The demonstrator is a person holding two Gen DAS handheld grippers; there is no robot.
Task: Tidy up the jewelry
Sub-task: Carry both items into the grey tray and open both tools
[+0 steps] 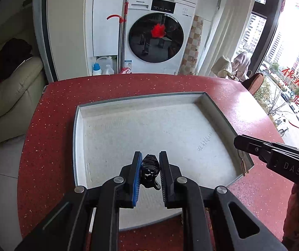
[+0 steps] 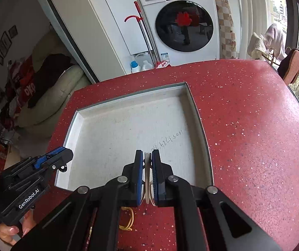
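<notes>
A shallow white tray [image 1: 141,99] with a grey rim lies on the red speckled table [image 1: 51,129]; its floor is bare, with faint writing. My left gripper [image 1: 150,163] is shut on a black ornate jewelry piece [image 1: 149,170] and holds it over the tray's near edge. It also shows in the right wrist view [image 2: 62,156] at the tray's left edge. My right gripper [image 2: 147,161] is shut on a pale cream ring-shaped bangle [image 2: 147,179] over the tray's [image 2: 128,95] near right part. In the left wrist view the right gripper [image 1: 240,144] has a thin gold-toned piece [image 1: 243,164] hanging below it.
A yellow elastic loop [image 2: 128,219] lies on the table below my right gripper. Beyond the table [image 2: 243,125] stand a washing machine [image 1: 160,37], a red-handled mop [image 1: 121,33] and detergent bottles [image 1: 97,69]. A cream sofa [image 1: 9,96] is at left, a chair [image 2: 291,64] and windows at right.
</notes>
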